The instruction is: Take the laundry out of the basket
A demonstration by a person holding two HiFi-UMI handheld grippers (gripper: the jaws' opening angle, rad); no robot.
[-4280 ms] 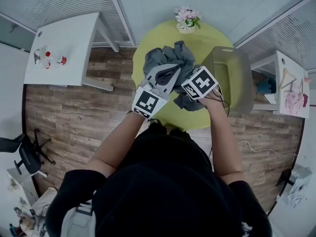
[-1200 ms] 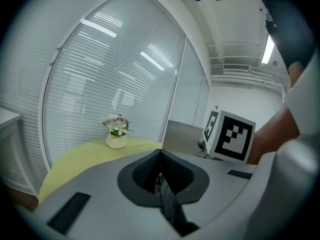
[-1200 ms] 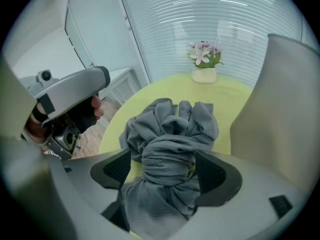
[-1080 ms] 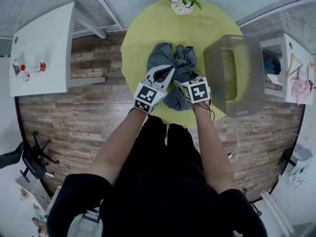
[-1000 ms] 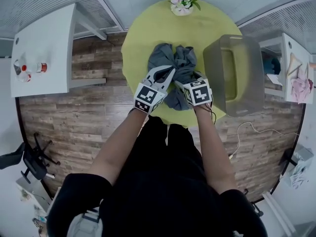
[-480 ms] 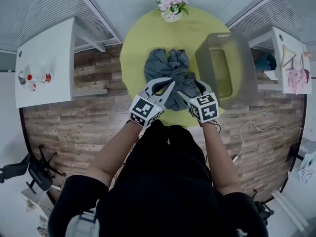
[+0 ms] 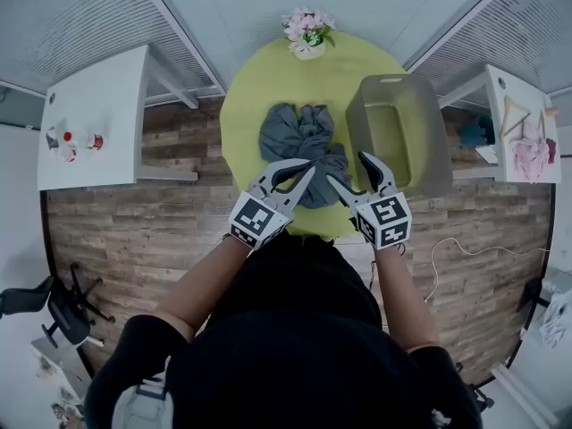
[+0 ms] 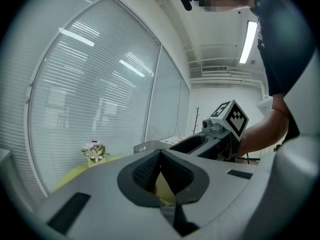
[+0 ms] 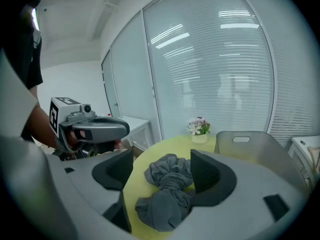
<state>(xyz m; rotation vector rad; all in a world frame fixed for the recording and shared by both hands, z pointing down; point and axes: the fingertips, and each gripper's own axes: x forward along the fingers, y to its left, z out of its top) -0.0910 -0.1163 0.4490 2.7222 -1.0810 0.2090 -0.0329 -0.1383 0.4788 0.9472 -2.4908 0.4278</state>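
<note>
On table (image 7: 259,88), laundry (image 7: 295,137) beside basket (image 7: 429,146).

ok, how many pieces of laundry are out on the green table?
1. A grey bundle lies mid-table on the green table, just beside the basket. It is twisted up, so more than one garment may be hidden in it.

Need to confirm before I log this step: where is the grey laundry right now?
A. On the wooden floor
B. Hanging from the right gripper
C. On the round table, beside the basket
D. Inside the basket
C: the grey laundry lies bunched on the yellow-green table, to the left of the basket in the head view, and no jaws grip it.
</note>
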